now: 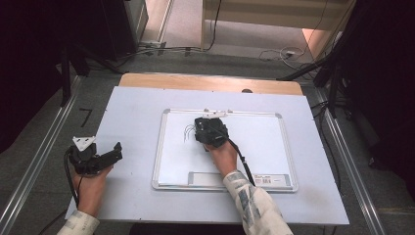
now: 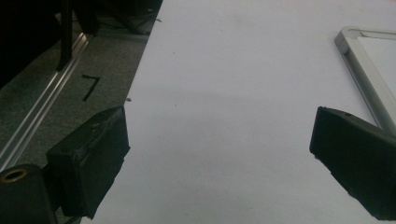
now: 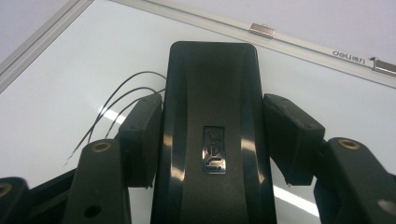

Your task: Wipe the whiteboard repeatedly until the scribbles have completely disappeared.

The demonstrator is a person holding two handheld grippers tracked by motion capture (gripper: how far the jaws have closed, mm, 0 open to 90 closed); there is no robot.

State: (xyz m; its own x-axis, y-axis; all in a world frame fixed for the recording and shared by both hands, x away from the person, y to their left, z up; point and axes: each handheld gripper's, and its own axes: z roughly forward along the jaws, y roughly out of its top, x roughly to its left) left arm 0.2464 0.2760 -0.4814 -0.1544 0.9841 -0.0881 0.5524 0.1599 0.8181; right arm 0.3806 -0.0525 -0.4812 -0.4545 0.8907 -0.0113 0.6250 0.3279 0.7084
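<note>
High view: a pale sheet covers most of a wooden table, whose far edge shows as a bare strip. A silver-framed whiteboard lies flat on the middle of the sheet, with wide open margins to its left and right and a narrower one toward the person. The right gripper sits over the board's upper left part, close to the top frame. Its jaws are clamped on a black whiteboard eraser, one pad on each long side. Thin black curved pen lines lie on the board just beside the eraser. The left gripper rests near the sheet's left edge, well apart from the board, jaws spread wide and holding nothing.
</note>
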